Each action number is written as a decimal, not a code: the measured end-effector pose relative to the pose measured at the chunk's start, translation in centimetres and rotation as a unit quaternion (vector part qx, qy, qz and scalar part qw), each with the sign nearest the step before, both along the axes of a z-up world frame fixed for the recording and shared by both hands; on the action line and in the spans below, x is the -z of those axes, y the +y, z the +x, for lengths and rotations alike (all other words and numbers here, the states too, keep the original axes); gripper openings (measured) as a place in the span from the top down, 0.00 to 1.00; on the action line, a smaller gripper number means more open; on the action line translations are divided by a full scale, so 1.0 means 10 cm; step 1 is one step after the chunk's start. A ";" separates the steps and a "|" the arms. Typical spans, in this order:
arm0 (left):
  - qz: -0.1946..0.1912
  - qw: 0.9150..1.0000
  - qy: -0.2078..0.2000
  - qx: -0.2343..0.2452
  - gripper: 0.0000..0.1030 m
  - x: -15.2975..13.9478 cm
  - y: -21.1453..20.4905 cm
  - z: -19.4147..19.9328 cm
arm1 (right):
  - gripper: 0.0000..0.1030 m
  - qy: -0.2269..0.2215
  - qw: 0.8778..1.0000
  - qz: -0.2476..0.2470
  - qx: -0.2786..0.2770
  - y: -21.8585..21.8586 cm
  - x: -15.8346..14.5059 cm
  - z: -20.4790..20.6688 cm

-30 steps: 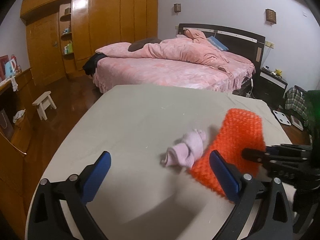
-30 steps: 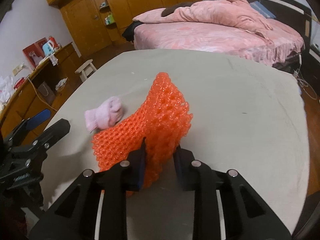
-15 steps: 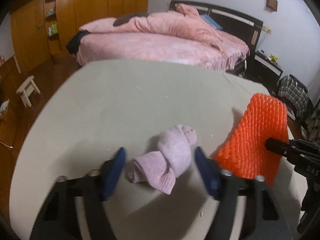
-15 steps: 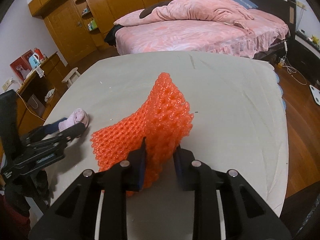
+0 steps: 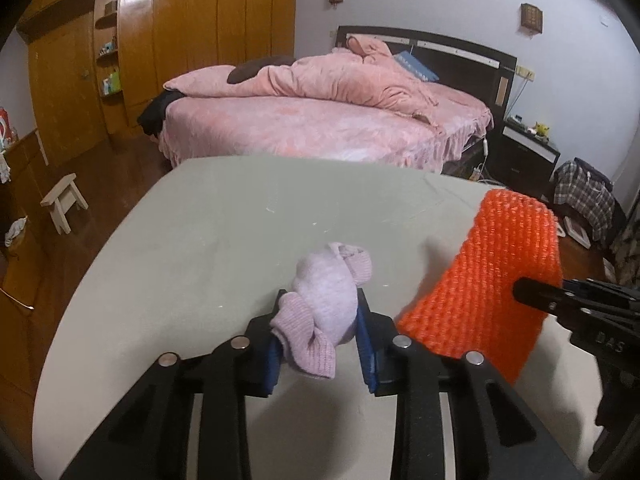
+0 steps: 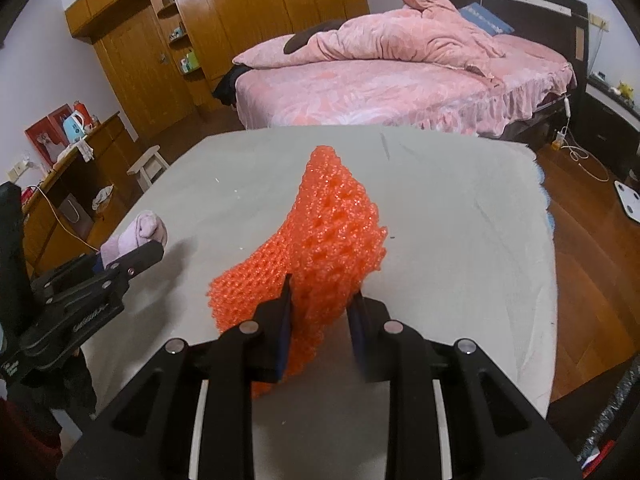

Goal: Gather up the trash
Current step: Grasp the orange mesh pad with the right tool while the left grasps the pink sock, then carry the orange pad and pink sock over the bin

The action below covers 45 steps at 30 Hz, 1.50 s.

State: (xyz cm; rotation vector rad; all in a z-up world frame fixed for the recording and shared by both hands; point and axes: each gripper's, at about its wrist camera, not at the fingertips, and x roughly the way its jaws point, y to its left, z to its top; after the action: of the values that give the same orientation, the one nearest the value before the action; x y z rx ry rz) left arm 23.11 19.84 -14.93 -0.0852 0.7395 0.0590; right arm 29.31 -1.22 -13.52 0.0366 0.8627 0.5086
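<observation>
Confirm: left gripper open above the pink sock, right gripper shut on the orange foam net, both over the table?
Not quite. The left gripper is shut on the pink sock, as the left wrist view shows. The right gripper does hold the orange foam net, over the table.

Table [image 5: 224, 216], covered in pale grey-green cloth, corners rounded. On it: one rolled pink sock [image 5: 326, 296], towards the near left edge; one orange foam net [image 6: 328, 236], near the middle, lower part meeting the cloth, upper part raised. Scattered pale specks towards the far edge.
</observation>
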 end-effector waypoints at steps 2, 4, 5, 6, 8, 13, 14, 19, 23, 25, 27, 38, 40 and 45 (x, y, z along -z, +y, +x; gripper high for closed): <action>-0.001 1.000 -0.006 0.000 0.70 -0.07 -0.06 -0.07 | 0.77 -0.005 1.000 0.001 0.001 -0.02 -0.06 -0.05; 0.001 1.000 -0.011 0.004 0.70 -0.14 -0.12 -0.12 | 0.77 -0.011 1.000 0.002 0.001 -0.04 -0.12 -0.12; 0.001 1.000 -0.013 0.005 0.70 -0.18 -0.15 -0.15 | 0.77 -0.013 1.000 0.002 0.002 -0.04 -0.14 -0.13; 0.001 1.000 -0.016 0.006 0.70 -0.21 -0.17 -0.17 | 0.77 -0.015 1.000 0.003 0.002 -0.06 -0.18 -0.17; -0.001 1.000 -0.019 0.009 0.70 -0.28 -0.23 -0.22 | 0.77 -0.020 1.000 0.004 0.003 -0.08 -0.24 -0.23; -0.008 0.999 -0.030 0.011 0.70 -0.44 -0.34 -0.33 | 0.77 -0.030 0.999 0.014 0.007 -0.18 -0.40 -0.38; -0.008 0.999 -0.032 0.012 0.70 -0.47 -0.37 -0.36 | 0.77 -0.032 0.999 0.015 0.008 -0.21 -0.43 -0.41; -0.007 0.999 -0.042 0.015 0.70 -0.63 -0.50 -0.49 | 0.77 -0.041 0.999 0.025 0.016 -0.36 -0.58 -0.56; -0.008 0.999 -0.050 0.019 0.70 -0.74 -0.59 -0.58 | 0.77 -0.052 0.998 0.028 0.023 -0.49 -0.72 -0.70; -0.009 0.998 -0.054 0.021 0.70 -0.81 -0.65 -0.63 | 0.77 -0.058 0.997 0.030 0.028 -0.58 -0.80 -0.78; -0.008 0.998 -0.057 0.024 0.70 -0.85 -0.70 -0.69 | 0.77 -0.064 0.997 0.030 0.031 -0.66 -0.87 -0.86; -0.009 0.996 -0.077 0.052 0.70 -1.12 -1.07 -1.01 | 0.77 -0.092 0.994 0.029 0.049 -1.08 -1.14 -1.35; -0.009 0.995 -0.080 0.060 0.70 -1.16 -1.16 -1.06 | 0.77 -0.097 0.993 0.030 0.055 -1.17 -1.18 -1.45; -0.009 0.994 -0.085 0.073 0.70 -1.21 -1.35 -1.15 | 0.77 -0.108 0.991 0.026 0.068 -1.36 -1.27 -1.65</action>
State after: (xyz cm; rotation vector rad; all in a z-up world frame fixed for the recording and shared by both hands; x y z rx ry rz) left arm 11.60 6.33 -2.80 -0.0523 0.5746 -0.0934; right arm 12.85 -14.81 -0.84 0.0847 0.6296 0.3985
